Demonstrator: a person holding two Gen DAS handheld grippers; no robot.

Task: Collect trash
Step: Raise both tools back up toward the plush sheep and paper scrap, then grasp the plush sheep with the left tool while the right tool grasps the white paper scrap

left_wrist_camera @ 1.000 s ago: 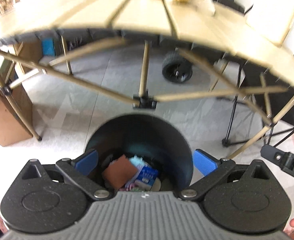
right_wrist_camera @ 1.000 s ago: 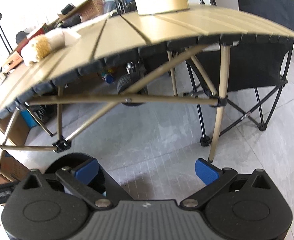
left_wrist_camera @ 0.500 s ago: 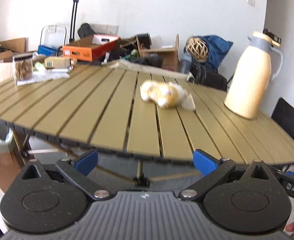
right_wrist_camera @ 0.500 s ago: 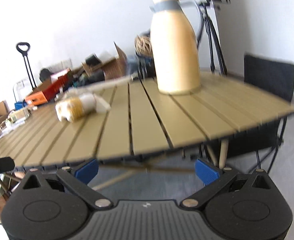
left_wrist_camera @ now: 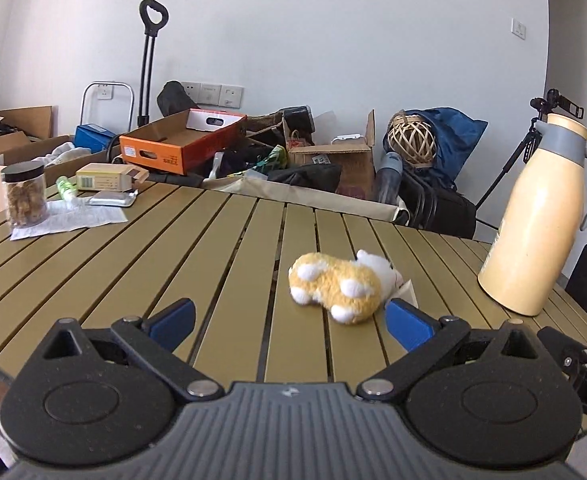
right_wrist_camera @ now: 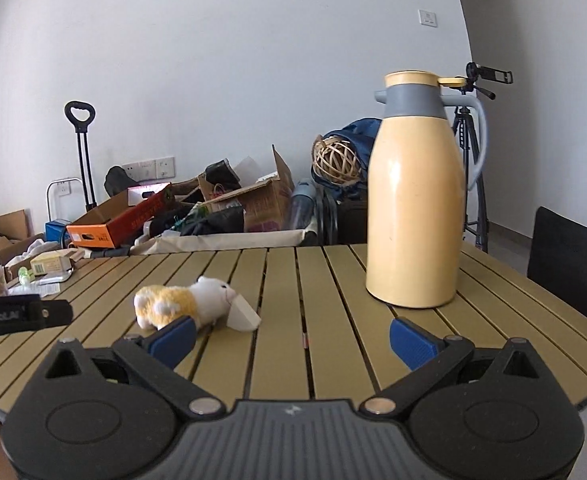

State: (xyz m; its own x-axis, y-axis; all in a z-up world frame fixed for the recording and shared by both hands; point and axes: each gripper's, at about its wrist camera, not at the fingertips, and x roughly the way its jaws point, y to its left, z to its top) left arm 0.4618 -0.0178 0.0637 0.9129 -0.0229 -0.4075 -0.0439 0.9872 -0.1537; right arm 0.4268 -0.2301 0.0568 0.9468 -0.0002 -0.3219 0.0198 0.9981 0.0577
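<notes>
My left gripper [left_wrist_camera: 289, 322] is open and empty above the near edge of the slatted olive table [left_wrist_camera: 173, 260]. A yellow-and-white plush toy [left_wrist_camera: 339, 286] lies just beyond its right fingertip, with a white paper scrap [left_wrist_camera: 407, 290] tucked against it. My right gripper [right_wrist_camera: 293, 340] is also open and empty. It faces the same table [right_wrist_camera: 333, 280], with the plush toy [right_wrist_camera: 181, 304] and the paper scrap [right_wrist_camera: 243, 316] close to its left fingertip. The trash bin is out of view.
A tall cream thermos jug [right_wrist_camera: 413, 208] stands at the table's right. At the far left are a snack jar [left_wrist_camera: 25, 194], printed papers [left_wrist_camera: 69, 220], a small green bottle [left_wrist_camera: 66, 188], a foil pack [left_wrist_camera: 111, 199] and a carton [left_wrist_camera: 105, 178]. Boxes and bags crowd the floor behind.
Both grippers rose from below the table, where the left one hung over a black bin with trash in it, to table-top height. The bin has left view. Both stayed open.
</notes>
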